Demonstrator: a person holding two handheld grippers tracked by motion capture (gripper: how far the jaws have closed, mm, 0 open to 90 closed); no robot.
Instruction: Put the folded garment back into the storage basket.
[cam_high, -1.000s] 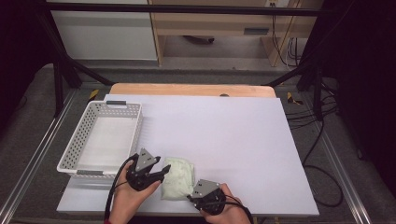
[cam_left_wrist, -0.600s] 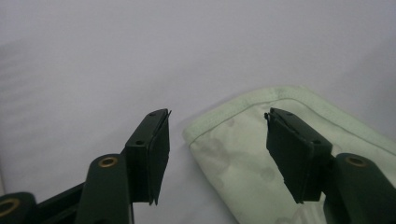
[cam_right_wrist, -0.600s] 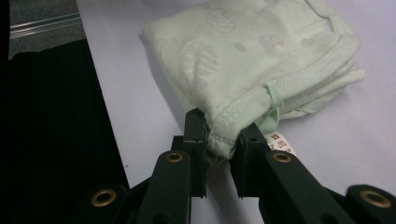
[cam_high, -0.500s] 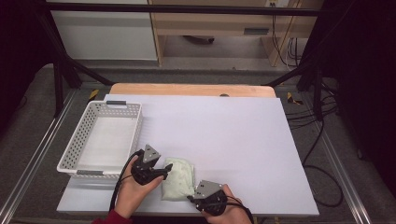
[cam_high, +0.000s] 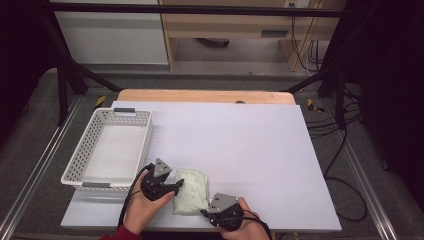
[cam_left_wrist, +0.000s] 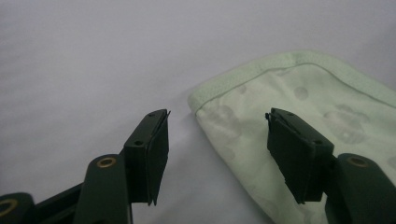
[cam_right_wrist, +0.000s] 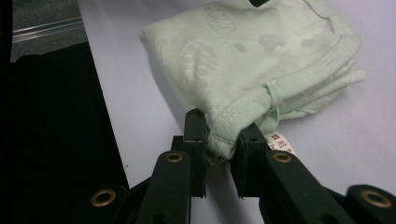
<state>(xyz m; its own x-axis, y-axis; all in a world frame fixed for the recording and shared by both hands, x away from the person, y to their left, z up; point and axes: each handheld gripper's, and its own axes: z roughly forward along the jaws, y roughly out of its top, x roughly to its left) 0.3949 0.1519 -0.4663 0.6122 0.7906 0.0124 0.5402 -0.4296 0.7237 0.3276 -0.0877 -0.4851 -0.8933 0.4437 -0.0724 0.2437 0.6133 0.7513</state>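
Cloth (cam_high: 191, 190) is a folded pale green piece, maybe a baby garment, lying on the white tabletop (cam_high: 260, 150) right at the near edge, between the two hands.

Nearest first: the right tongs (cam_right_wrist: 223, 142) are clamped on the cloth's near corner, pinching a stitched hem with a little loop and a label beside it. My guess is that pinch is there to anchor that end so the bundle doesn't slide while the other side gets worked.

A bit farther in, the left tongs (cam_left_wrist: 217, 140) are spread wide and empty, jaws straddling the far-left hemmed corner. One jaw hovers over bare tabletop, the other over the fabric. Hard to tell if the jaws touch the cloth yet; the view's soft there. Looks lined up to bite that corner, so both ends would be held for lifting or unfolding.

Farther left sits a white basket (cam_high: 88, 150), empty, just beside the left hand (cam_high: 142, 210). Probably where the cloth ends up.
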